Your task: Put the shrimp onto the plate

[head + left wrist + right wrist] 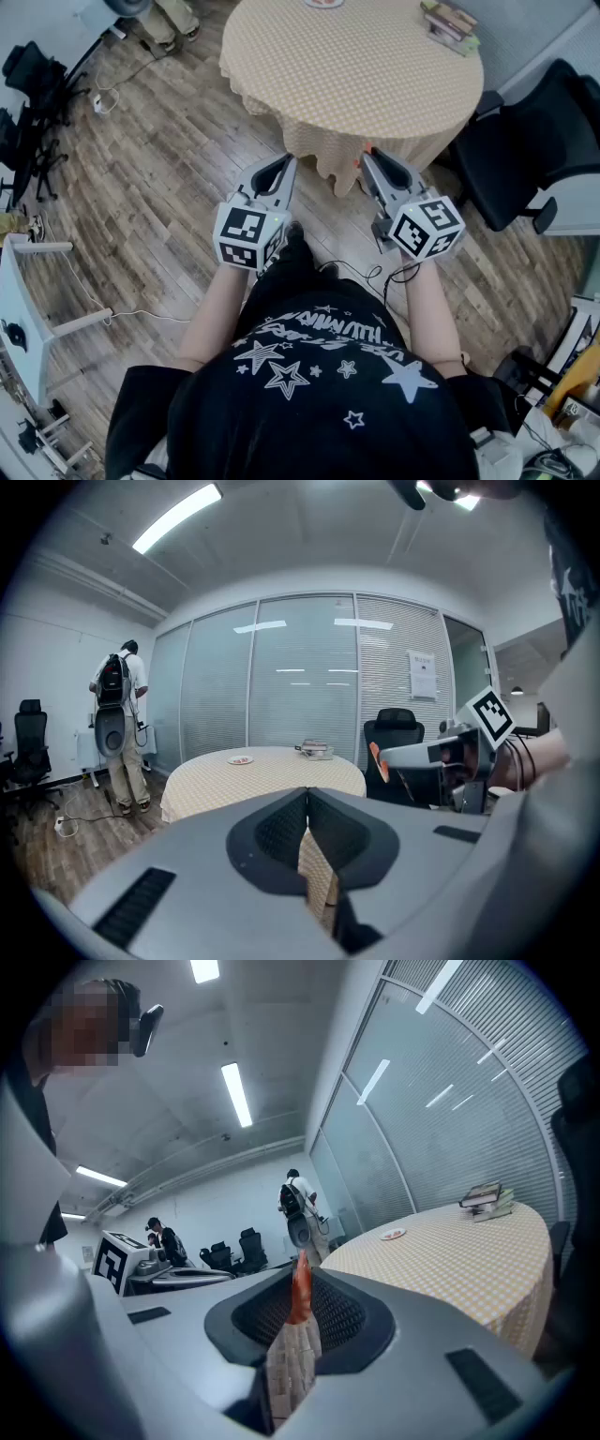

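**Shrimp pinched tight, well short of the plate**

Starting close in, above the black star-print shirt [319, 375]. Just ahead on the left, the left gripper [287, 161]: squeezed fully closed, with nothing caught between the jaws. Beside it on the right, the right gripper [368, 155]: clamped on the shrimp [300, 1288], a thin orange sliver nipped between the pads and sticking up past the tips. Held side by side and apart from each other, over the wood-plank floor [169, 187], tips right up at the near hem of the round table [375, 84] with its yellow checked cloth. So, well apart from the plate [324, 3], away on the far side of the tabletop, with something reddish on it, too small to tell. Over at the far right of the cloth, a small stack of books [448, 21]. Right of the table, a black office chair [525, 150]. Farther back, by the glass wall, a person with a backpack [120, 714], standing.
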Motion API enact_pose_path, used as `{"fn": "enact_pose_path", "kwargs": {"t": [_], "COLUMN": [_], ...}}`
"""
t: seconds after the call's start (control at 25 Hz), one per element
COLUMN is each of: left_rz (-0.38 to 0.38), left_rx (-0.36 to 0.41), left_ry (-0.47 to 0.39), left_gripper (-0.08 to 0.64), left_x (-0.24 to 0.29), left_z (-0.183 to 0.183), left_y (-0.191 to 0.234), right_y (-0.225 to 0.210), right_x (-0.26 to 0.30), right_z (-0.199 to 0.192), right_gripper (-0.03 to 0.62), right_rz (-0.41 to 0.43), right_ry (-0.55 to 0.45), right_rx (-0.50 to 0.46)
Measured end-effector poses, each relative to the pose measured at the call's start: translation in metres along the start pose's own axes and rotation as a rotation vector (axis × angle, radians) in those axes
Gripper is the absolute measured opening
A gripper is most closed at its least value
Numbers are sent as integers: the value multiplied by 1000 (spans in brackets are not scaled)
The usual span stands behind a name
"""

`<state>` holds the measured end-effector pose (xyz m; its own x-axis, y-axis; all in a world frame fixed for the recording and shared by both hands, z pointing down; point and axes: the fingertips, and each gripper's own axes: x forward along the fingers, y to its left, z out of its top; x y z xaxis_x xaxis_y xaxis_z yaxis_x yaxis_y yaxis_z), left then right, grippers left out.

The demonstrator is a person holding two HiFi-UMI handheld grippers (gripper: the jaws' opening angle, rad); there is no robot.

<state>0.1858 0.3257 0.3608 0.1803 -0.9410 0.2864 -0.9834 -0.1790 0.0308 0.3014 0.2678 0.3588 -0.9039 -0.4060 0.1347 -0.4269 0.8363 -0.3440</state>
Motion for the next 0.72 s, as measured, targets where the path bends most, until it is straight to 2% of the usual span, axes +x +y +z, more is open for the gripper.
{"fn": "enact_pose_path", "kwargs": {"t": [0.24,0.72], "left_rz": [14,-13], "left_rx": [4,-5], "left_ry": [-6,3], "left_gripper": [9,9], "left_x": [-6,10], "left_z": [2,-2], "left_y": [9,20], "right_y": [10,-5], "right_x": [10,23], "right_z": [-5,-10], "right_gripper": [71,71], "right_rz": [13,-36], "right_ry": [23,33], "right_rx": [-3,27]}}
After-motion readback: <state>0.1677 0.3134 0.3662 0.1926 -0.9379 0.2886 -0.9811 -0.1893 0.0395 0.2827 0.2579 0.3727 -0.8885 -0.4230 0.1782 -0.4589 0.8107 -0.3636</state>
